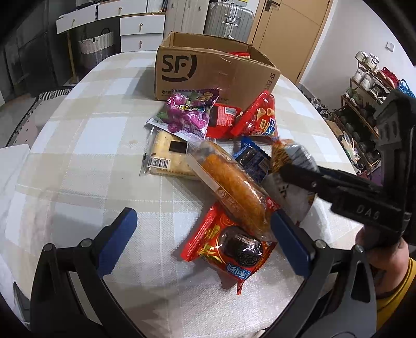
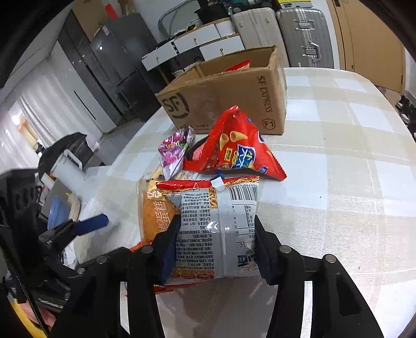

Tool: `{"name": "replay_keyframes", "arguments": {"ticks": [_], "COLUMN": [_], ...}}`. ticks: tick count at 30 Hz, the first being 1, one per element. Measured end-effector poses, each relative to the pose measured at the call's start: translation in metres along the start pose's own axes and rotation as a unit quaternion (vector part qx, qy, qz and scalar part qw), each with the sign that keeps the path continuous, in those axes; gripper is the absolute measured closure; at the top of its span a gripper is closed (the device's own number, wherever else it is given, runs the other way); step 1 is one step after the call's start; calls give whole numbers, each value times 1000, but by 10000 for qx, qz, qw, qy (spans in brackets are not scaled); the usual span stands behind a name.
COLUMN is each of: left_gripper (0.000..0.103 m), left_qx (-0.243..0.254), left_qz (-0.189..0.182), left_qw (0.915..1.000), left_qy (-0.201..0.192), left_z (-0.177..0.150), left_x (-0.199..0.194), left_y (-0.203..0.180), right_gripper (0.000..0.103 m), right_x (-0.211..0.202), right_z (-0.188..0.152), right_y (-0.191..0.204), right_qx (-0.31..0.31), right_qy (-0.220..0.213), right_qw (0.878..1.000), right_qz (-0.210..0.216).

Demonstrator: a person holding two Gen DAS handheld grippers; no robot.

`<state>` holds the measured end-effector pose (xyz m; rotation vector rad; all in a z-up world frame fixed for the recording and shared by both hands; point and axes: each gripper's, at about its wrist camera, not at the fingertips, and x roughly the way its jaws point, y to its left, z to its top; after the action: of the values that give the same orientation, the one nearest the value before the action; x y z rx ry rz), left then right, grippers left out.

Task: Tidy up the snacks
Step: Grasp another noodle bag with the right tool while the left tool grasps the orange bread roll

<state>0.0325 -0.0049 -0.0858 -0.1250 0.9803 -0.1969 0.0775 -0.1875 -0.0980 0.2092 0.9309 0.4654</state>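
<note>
right gripper (image 2: 217, 247) fingers pinch a grey noodle packet (image 2: 221, 223) by its sides, lifted off the pile, likely headed for the cardboard box (image 2: 226, 96) at the back of the table (image 2: 338, 182). left gripper (image 1: 205, 239) fingers spread wide, holding nothing, low over the red cookie pack (image 1: 228, 247) and bread roll (image 1: 234, 187). red cone-snack bag (image 2: 234, 148) and purple gummy bag (image 2: 176, 148) sit between the packet and the box, so it needs to go over them

Snack pile (image 1: 221, 161) blocks cardboard box (image 1: 208, 75); tabletop (image 1: 85, 145) open

A home: suitcases (image 1: 228, 18), a shoe rack (image 1: 364, 104) and white drawers (image 1: 140, 26) surround the table (image 1: 91, 156).
</note>
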Motion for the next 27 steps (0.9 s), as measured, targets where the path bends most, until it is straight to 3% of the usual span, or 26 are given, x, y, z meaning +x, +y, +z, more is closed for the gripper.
{"name": "replay_keyframes", "arguments": {"ticks": [13, 18, 23, 24, 27], "left_gripper": [1, 1, 20, 20, 41], "left_qx": [-303, -557, -995, -1064, -1105], "left_qz": [-152, -420, -803, -867, -1133], "left_qw": [9992, 9969, 9897, 9883, 9854], "left_qy": [203, 372, 638, 663, 625], "left_z": [8, 19, 25, 25, 26], "left_x": [17, 33, 51, 53, 51], "left_y": [-1, 0, 8, 10, 12], "right_gripper": [52, 52, 52, 52, 52], "right_x": [-31, -39, -42, -43, -42], "right_z": [3, 2, 1, 1, 0], "right_y": [-13, -18, -20, -20, -21], "right_qx": [345, 443, 520, 503, 500], "right_qy": [-424, -497, -543, -547, -534], "right_qw": [9985, 9977, 9969, 9970, 9970], "right_qz": [93, 146, 228, 233, 232]}}
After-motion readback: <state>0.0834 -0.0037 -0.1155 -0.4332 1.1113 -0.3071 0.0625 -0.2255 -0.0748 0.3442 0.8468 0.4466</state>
